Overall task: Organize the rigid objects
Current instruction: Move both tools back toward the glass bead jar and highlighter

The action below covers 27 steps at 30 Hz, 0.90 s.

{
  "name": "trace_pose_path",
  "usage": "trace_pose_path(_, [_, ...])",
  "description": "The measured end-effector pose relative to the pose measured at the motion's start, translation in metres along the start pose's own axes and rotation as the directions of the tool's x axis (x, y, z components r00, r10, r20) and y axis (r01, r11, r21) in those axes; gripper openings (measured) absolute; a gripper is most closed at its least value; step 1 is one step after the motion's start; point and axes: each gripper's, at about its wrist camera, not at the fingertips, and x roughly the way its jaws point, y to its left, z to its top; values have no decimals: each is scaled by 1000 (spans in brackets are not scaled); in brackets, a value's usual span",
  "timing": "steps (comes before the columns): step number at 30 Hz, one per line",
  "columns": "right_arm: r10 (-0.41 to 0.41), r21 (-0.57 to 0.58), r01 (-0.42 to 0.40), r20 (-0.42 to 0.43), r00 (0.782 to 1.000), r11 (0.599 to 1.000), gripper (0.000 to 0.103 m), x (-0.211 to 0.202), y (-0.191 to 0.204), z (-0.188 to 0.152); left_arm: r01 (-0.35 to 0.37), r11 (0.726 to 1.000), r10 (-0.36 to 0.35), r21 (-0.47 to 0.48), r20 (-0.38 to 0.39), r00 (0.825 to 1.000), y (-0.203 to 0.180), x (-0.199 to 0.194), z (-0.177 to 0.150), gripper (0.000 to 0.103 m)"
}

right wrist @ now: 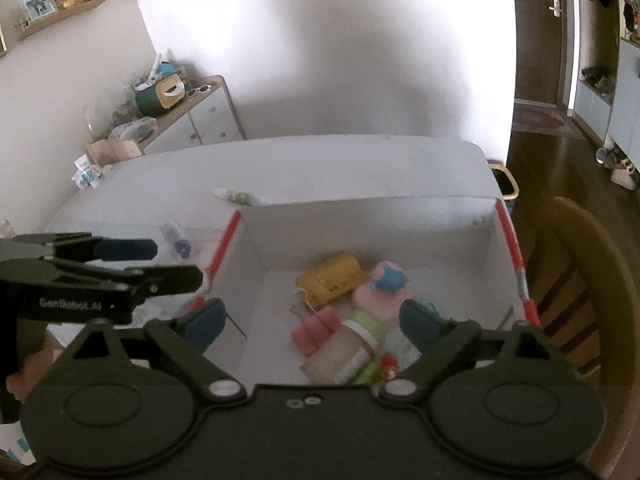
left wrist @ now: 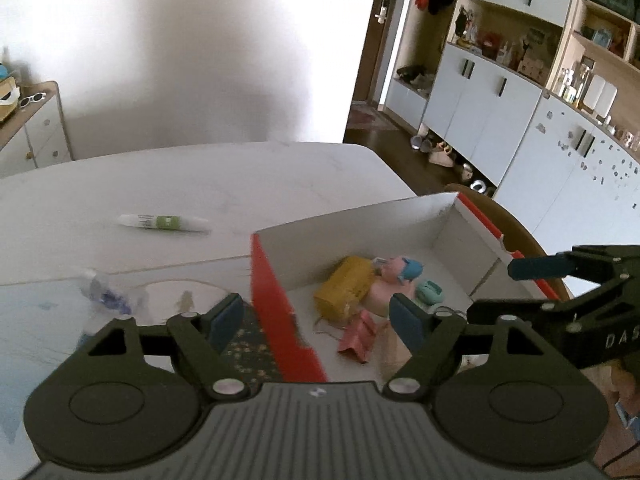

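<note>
In the left wrist view, the left gripper (left wrist: 318, 316) hangs with its blue-padded fingers spread wide and nothing between them, straddling the red near-left wall of the open cardboard box (left wrist: 360, 224) that sits on the white desk (left wrist: 192, 176). Inside the box, on its white floor, lie a yellow block toy (left wrist: 346, 288), a pink figure with a blue cap (left wrist: 394, 276) touching it on the right, a small teal piece (left wrist: 429, 291) just beyond that, and a pink folded piece (left wrist: 358, 336) nearer the camera. Left of the box, out on the desk, a white tube with a green label (left wrist: 164, 223) lies on its side, and nearer the camera a small clear bottle with a blue end (left wrist: 106, 292) lies left of the box too. The right gripper (left wrist: 538, 266) reaches in from the right edge, over the right side of the box. In the right wrist view, the right gripper (right wrist: 310, 320) also stands wide apart and empty, poised above the near end of the box (right wrist: 368, 216), over a jar with a white lid and green band (right wrist: 360, 344) and a pink roll (right wrist: 314, 330) beside it. Farther in, the yellow block toy (right wrist: 330, 280) and the pink figure (right wrist: 384, 288) touch each other. The tube (right wrist: 240, 197) lies just past the far-left corner of the box, the bottle (right wrist: 178, 238) left of its red edge. The left gripper (right wrist: 128, 250) shows side-on, left of the box.
</note>
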Motion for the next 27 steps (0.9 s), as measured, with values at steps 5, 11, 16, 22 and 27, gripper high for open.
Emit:
trace_pose_path(5, [22,-26,-21,18,1000,999,101,12,24,18,-46,999,45,22,31,998,27,-8,-1,81])
trace_pose_path(11, [38,-61,-36,27,999,997,102,36,57,44,-103,994,101,28,65,993,70,-14,-5,82])
trace_pose_path(16, [25,-87,-24,9,1000,996,102,65,86,61,-103,995,103,-1,41,994,110,-9,-9,82])
trace_pose_path(22, [0,-123,-7,-56,998,992,102,104,119,80,-94,996,93,5,22,995,150,4,-14,82])
trace_pose_path(27, [11,-126,-28,-135,991,992,102,138,136,97,-92,996,92,-17,12,996,178,21,-16,82])
